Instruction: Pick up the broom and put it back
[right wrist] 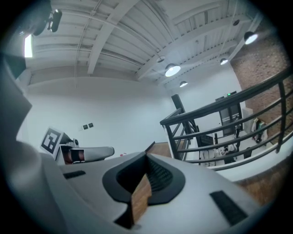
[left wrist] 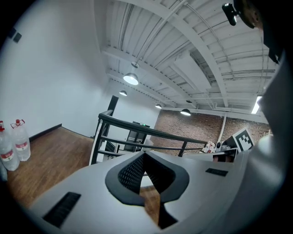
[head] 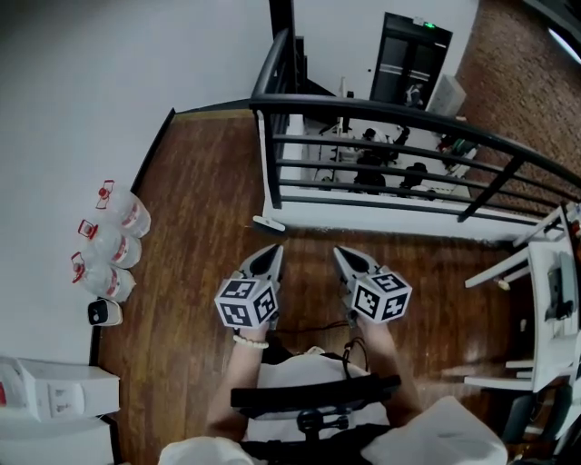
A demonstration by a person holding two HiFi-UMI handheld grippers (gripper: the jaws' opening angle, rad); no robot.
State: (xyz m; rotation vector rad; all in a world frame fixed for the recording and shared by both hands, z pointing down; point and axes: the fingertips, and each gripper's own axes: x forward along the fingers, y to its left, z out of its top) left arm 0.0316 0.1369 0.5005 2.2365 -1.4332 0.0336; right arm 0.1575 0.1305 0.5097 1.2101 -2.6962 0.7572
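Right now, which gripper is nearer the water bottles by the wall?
Left. The left gripper is on the side of the water bottles; the right gripper lies beyond it, farther away.

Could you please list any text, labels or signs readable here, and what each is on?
No text can be read.
Red labels on the water bottles: too blurred.
Green sign above the dark door: too small.
Marker cubes: coded squares, no letters.

The broom [head: 269, 223] shows as a small pale head, slightly askew, on the wood floor at the foot of the railing's corner post. Its handle cannot be made out.
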